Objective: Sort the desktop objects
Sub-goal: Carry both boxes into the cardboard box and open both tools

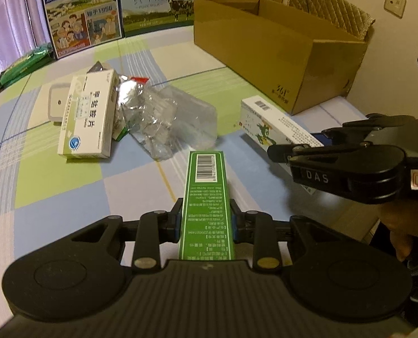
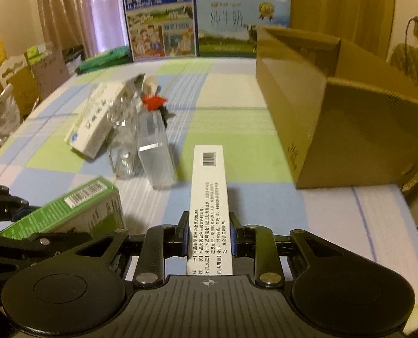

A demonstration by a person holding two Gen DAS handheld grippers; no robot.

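Left wrist view, lower centre: left gripper (image 1: 206, 219), both fingers clamped on the sides of a long green carton (image 1: 207, 205), barcode end pointing away up the frame. Right edge of that view: right gripper (image 1: 279, 150), seen side-on, with a white carton with green print (image 1: 268, 124) running out from between its fingers toward the centre; a person's hand (image 1: 400, 225) shows beneath it.

Right wrist view, lower centre: right gripper (image 2: 209, 225) clenched on the same white carton (image 2: 210, 197), printed text up, barcode at the far end. Lower left of that view: the green carton (image 2: 76, 211) held off the cloth.

Centre left, both views: a white medicine box (image 1: 89, 118) lying beside crumpled clear plastic packaging (image 1: 169, 121), touching it; a red scrap (image 2: 152, 102) shows at the plastic's top. A white rounded device (image 1: 58, 102) sits just behind the medicine box.

Upper right: an open cardboard box (image 1: 282, 56).

Upper centre, at the table's far edge: two milk cartons (image 1: 82, 14) standing side by side.

Underneath all: a checked tablecloth (image 1: 40, 197) in blue, green and cream.
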